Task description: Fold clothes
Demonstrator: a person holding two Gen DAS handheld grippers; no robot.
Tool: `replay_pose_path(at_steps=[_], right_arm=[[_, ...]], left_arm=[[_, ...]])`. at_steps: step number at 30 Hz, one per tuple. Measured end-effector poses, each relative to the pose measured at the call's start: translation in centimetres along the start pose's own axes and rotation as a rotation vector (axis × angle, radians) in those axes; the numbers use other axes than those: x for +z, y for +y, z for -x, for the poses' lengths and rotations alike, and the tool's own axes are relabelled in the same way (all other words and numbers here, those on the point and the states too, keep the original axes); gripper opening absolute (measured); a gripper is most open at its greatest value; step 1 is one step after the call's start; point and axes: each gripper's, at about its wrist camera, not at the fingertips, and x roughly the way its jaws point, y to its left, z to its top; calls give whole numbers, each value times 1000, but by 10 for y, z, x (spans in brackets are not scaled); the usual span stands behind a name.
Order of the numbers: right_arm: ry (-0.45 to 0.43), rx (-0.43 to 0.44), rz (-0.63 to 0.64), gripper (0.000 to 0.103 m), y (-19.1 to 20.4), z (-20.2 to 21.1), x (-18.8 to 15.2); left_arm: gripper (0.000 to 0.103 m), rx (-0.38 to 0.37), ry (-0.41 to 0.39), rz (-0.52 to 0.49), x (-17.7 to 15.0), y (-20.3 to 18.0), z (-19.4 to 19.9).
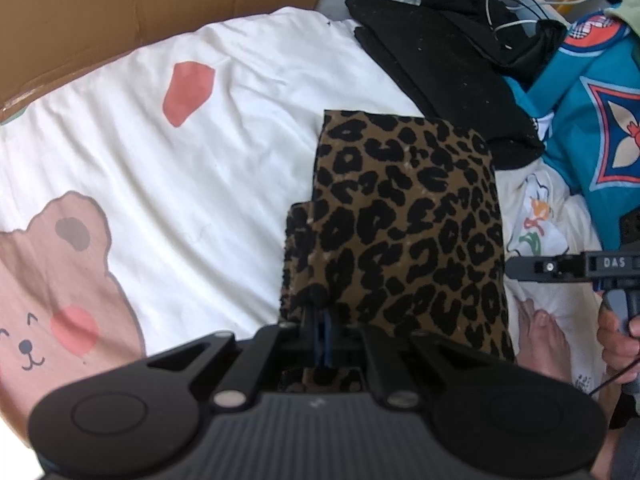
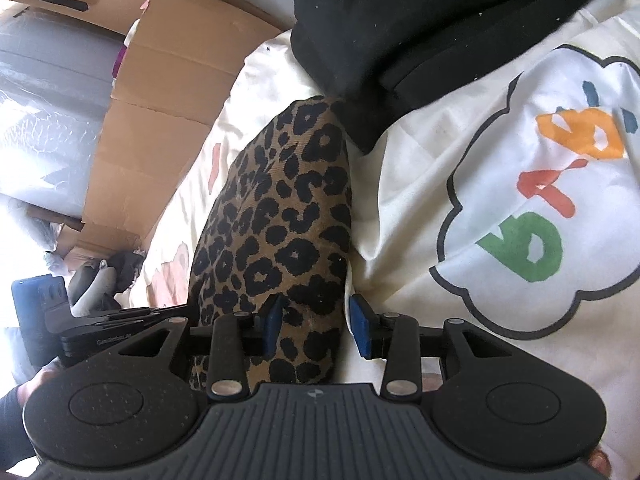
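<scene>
Leopard-print garment (image 1: 408, 216) lies folded into a narrow strip on the white bedsheet (image 1: 224, 128), running from your near side toward the far end of the bed, with a smaller folded layer showing at its near left corner. Your left gripper (image 1: 323, 328) is clamped tight on that near edge: its blue pads are pressed together with the spotted cloth bunched between them. Your right gripper (image 2: 316, 326) straddles the near right edge of the same strip; its jaws stand partly apart, the left blue pad (image 2: 273, 322) lies against the fabric, while the right one (image 2: 363, 326) sits just clear of it over the cream T-shirt (image 2: 500, 184) with coloured letters, so the cloth is between them but not pinched. A folded black garment (image 2: 420, 32) rests at the far end, touching the strip's far right corner. Cardboard boxes (image 2: 160, 92) stand along the far left side of the bed, and a teal patterned garment (image 1: 592, 112) lies to the far right.
</scene>
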Motion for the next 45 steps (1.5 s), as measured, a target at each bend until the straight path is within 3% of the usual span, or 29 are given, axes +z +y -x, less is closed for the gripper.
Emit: replay_pose_path(at_steps=[6,10,14,18,22,32,39,45], right_arm=[[12,-18,1,40,-1,-13,0],[5,-3,39,27,4,-6,-1],[-9,27,16,22,-3,4,-1],[3,23,-24,24,-10,-1,-2],[9,28,-26,39,-7,-10,0],[-54,55,-26,40,0,5,13],[-86,-4,-15,40,1,-6,20],[-52,-14,1,40,7,-21,19]], left_arm=[[4,5,0,-5,0,-2,0],[4,7,0,-4,-1,-2,0],[4,7,1,-3,-1,-2,0],[4,7,1,-2,-1,-3,0],[4,9,3,-3,-1,-3,-1],[5,10,9,-1,0,-3,-2],[5,16,8,-9,1,-4,-3],[5,11,4,-4,0,-3,-2]])
